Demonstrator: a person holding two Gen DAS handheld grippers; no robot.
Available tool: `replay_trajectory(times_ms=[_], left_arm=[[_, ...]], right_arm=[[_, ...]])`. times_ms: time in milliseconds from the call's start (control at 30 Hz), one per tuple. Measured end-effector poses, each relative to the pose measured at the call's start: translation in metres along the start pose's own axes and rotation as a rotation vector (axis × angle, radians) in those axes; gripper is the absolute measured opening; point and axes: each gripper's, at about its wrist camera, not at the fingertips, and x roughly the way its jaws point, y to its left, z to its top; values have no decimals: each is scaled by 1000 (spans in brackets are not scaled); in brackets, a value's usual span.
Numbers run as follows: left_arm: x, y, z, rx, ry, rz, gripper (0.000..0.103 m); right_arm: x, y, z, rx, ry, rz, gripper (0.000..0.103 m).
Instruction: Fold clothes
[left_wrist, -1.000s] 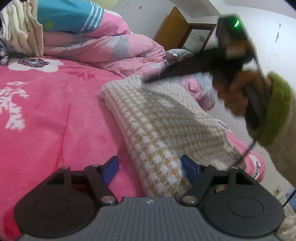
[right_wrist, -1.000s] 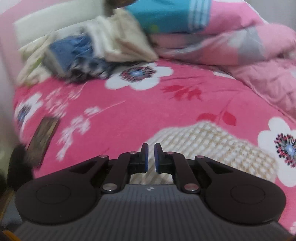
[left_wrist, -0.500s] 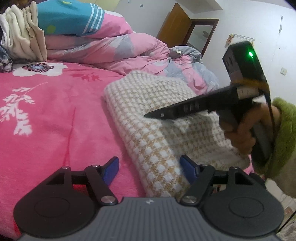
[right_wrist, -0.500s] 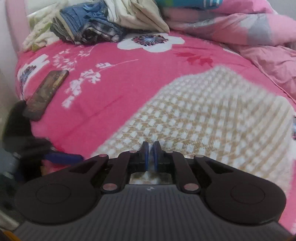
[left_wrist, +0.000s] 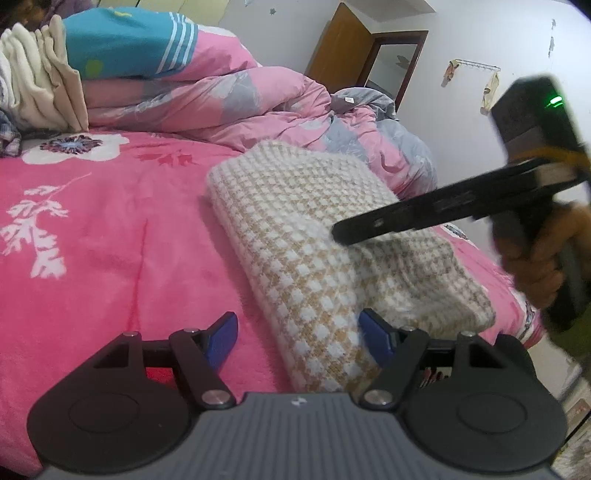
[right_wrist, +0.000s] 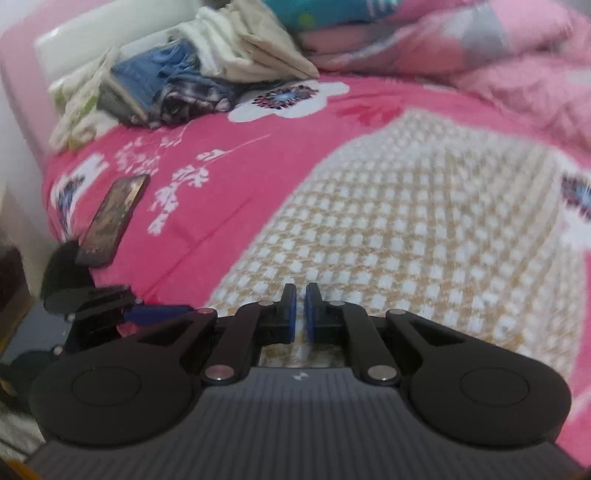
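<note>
The folded knit (left_wrist: 325, 236) lies on the pink bed (left_wrist: 110, 240), near its edge. The left gripper (left_wrist: 299, 332) straddles the knit's near corner, spread wide, probably to grab it. The right gripper (right_wrist: 300, 314), nearly closed and empty, hovers above the knit, likely to smooth it.

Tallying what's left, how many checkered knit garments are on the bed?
1. The checkered knit garment lies folded on the pink bedspread, near its edge; the headboard pile could hide others.
</note>
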Motion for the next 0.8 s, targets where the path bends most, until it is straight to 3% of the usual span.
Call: replay_trajectory(times_ms=[100, 200, 300, 467, 600, 800], left_arm=[[1, 1, -1, -6, 6, -4, 73], [0, 0, 0, 0, 7, 1, 73], [-6, -4, 2, 17, -2, 3, 72], [-12, -4, 0, 18, 2, -2, 72], [-11, -2, -2, 9, 14, -1, 73], [-11, -1, -2, 10, 11, -4, 73]], right_arm=[[-10, 12, -4, -36, 3, 21, 4], [8, 14, -22, -82, 7, -15, 4], [1, 12, -18, -25, 8, -14, 4], [-19, 26, -19, -62, 8, -21, 5], [9, 22, -41, -80, 21, -53, 3], [-8, 26, -38, -45, 23, -68, 4]])
